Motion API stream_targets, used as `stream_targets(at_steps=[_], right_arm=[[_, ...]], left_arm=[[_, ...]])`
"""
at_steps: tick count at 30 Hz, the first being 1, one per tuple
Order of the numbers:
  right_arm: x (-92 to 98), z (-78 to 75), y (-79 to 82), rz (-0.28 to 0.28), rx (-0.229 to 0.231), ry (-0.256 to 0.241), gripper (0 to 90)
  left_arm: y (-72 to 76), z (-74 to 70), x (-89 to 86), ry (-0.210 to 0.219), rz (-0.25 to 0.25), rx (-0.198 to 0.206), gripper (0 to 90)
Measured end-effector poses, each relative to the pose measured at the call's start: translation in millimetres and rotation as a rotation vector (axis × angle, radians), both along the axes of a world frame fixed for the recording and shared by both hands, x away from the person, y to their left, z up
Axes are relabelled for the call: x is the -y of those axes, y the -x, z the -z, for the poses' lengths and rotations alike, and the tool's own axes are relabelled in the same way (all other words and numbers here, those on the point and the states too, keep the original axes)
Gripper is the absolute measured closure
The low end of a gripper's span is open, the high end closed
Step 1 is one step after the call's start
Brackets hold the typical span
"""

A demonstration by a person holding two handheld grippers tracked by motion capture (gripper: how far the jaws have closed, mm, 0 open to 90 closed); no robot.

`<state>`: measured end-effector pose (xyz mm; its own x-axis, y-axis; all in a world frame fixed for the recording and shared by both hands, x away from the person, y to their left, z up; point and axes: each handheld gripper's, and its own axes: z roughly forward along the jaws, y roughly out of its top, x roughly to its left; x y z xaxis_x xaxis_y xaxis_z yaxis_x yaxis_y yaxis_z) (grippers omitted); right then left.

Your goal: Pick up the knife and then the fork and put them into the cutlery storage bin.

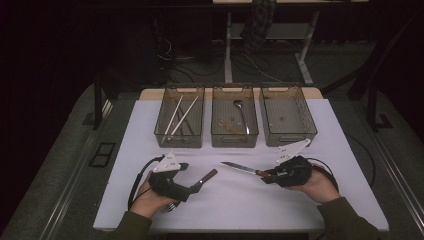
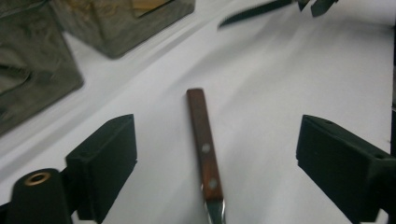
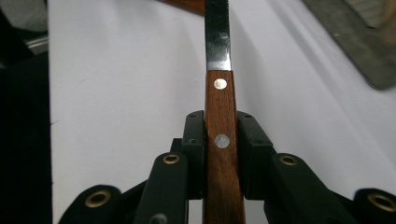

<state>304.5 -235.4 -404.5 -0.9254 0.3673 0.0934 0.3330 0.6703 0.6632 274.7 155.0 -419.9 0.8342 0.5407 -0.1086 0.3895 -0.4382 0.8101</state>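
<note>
Left gripper (image 1: 192, 186): jaws spread around a wood-handled utensil (image 2: 204, 150) lying on the counter, not yet pinched.
Right gripper (image 1: 267, 176): jaws pinching the knife (image 3: 221, 135) by its handle, blade pointing left, near the right bin (image 1: 287, 115).
Progress: chopsticks (image 1: 180, 115) and spoon (image 1: 240, 112) already binned; two pieces apparently left.
Counter (image 1: 240, 205): white sheet.
Room: dark, cables on the floor.

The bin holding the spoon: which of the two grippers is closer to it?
The right gripper, by a little, I'd judge. It sits in front of the spoon bin, slightly right, clamping a knife. The left gripper is lower left, farther away.
</note>
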Motion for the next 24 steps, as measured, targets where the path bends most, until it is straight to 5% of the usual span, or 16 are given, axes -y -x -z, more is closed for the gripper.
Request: stream_targets(at_steps=[6, 24], right_arm=[[9.6, -1.5, -4.9, 0.091, -0.003, -0.007, 75.4], [39.7, -14.4, -15.8, 0.279, 0.023, -0.087, 75.3]], left_arm=[[3.7, 7.6, -6.6, 0.020, -0.017, 0.010, 0.0], [3.6, 10.4, -3.6, 0.016, 0.002, 0.022, 0.0]])
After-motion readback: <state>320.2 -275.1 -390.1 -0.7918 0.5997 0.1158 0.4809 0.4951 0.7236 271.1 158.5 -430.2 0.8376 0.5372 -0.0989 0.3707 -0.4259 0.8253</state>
